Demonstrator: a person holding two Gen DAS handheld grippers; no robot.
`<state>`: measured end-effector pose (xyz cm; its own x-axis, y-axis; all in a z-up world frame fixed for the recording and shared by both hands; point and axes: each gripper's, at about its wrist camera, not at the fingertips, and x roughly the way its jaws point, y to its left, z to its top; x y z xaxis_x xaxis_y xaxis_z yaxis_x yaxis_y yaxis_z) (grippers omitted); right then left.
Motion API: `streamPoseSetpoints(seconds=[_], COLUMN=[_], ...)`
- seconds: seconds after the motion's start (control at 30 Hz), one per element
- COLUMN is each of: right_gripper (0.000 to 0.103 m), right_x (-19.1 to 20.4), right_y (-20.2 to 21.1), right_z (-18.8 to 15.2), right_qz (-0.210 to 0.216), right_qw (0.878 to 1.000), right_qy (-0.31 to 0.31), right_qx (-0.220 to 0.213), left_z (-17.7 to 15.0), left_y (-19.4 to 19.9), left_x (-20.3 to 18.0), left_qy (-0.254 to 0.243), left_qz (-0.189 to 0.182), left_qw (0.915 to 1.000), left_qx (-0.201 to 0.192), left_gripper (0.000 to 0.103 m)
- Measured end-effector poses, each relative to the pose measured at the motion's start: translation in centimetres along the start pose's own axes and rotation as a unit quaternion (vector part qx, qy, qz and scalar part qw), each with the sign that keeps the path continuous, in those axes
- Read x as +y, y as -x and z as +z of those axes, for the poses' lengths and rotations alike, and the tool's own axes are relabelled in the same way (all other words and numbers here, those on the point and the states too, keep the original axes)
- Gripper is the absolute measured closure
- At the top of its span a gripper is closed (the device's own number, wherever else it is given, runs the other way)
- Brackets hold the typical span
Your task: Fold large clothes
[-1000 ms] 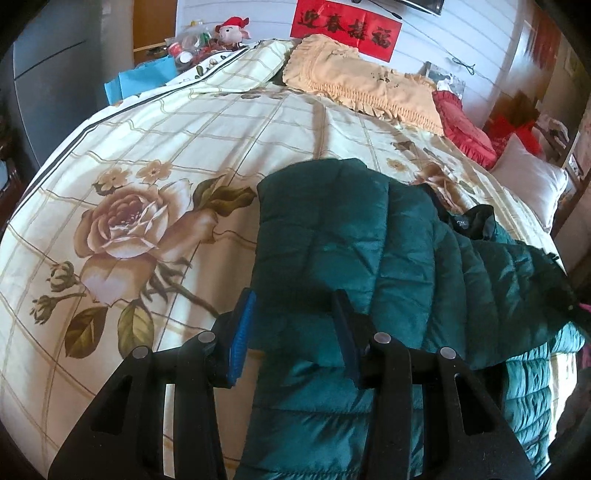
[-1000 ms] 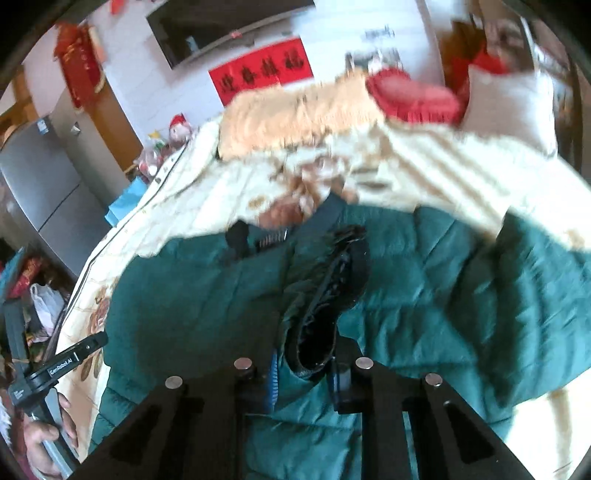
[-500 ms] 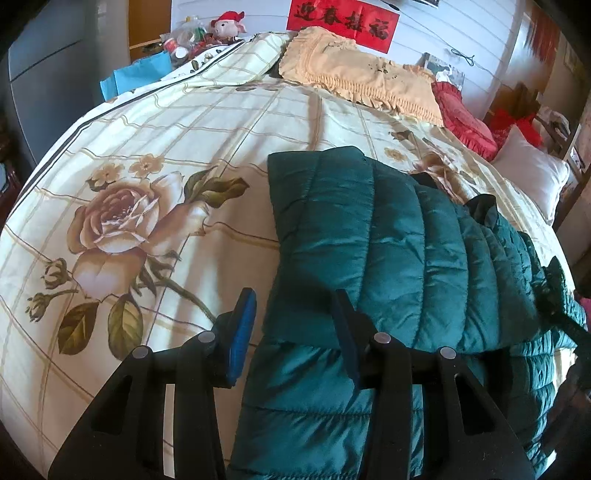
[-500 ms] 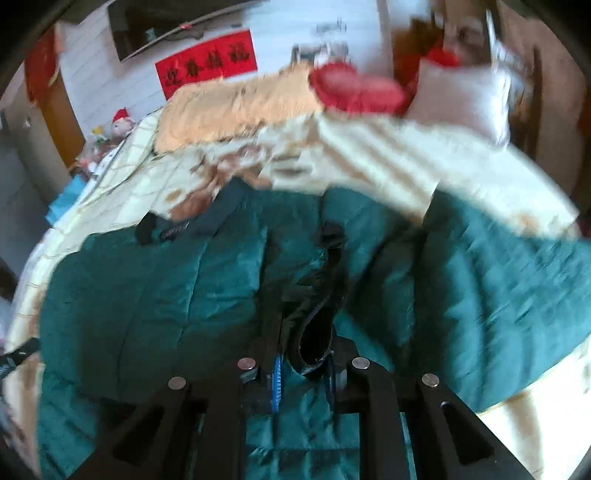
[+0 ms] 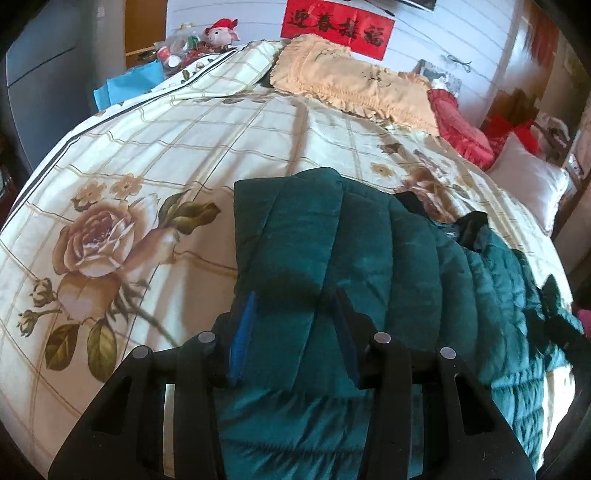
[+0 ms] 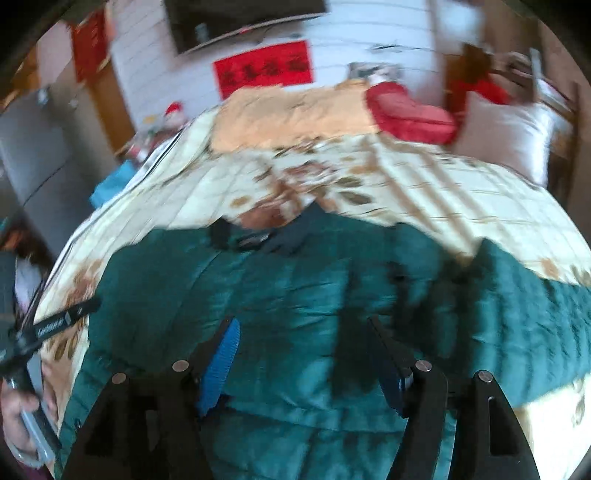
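A dark green quilted puffer jacket [image 5: 369, 266] lies on the bed, its left sleeve folded over the body. My left gripper [image 5: 295, 299] is open just above the folded sleeve and holds nothing. In the right wrist view the jacket [image 6: 295, 295] fills the lower half, with its black collar [image 6: 258, 236] at the far edge and another sleeve spread to the right [image 6: 535, 295]. My right gripper [image 6: 303, 325] is wide open over the jacket's middle and holds nothing. The left gripper's handle [image 6: 48, 328] shows at the left edge.
The bed has a cream floral quilt [image 5: 147, 184]. A peach pillow [image 5: 354, 85], a red cushion [image 5: 461, 125] and a white pillow [image 5: 528, 184] lie at the head. A cluttered bedside stand with a plush toy [image 5: 221, 31] stands at the far left.
My right gripper has let go of the jacket's black-lined edge and opened wide. The folded part now lies flat. My left gripper stays open and has drawn back a little.
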<state>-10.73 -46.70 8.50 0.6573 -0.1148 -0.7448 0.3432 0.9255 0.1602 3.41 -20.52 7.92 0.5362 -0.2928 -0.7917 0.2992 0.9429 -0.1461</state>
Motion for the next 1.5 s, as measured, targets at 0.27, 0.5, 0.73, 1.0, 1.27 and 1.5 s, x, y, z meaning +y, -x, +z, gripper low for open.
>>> streamPoseSetpoints(seconds=[0.27,0.5,0.73,1.0,1.27,1.5], right_gripper=[0.036,0.036,0.036,0.036,0.032,0.032], right_x=[0.4,-0.3,3.5,10.0,8.6,6.1], right_y=[-7.2,-8.8,-4.7,-9.7,-13.3,-7.7], right_z=[0.2,-0.4,1.6,3.0,2.7,1.8], right_qz=[-0.048,-0.065,-0.017,-0.003,-0.019,0.0], right_qw=[0.998,0.996,0.999,0.995,0.996,0.998], right_qy=[0.015,0.02,0.033,0.088,0.059,0.047], right_qx=[0.04,0.058,0.011,0.04,0.06,0.039], left_z=[0.3,-0.3,-0.2,-0.1,-0.3,-0.2], left_y=[-3.2,-4.5,-4.6,-4.7,-5.1,-5.2], left_x=[-0.6,-1.2,-0.8,-0.8,-0.9,-0.4], left_qy=[-0.019,-0.048,-0.032,-0.03,-0.032,-0.02], left_qz=[0.035,0.053,0.04,0.037,0.037,0.022], left_qw=[0.9992,0.9974,0.9986,0.9988,0.9988,0.9995], left_qx=[0.01,0.006,0.011,0.011,0.007,0.012], left_gripper=[0.06,0.057,0.057,0.056,0.055,0.054])
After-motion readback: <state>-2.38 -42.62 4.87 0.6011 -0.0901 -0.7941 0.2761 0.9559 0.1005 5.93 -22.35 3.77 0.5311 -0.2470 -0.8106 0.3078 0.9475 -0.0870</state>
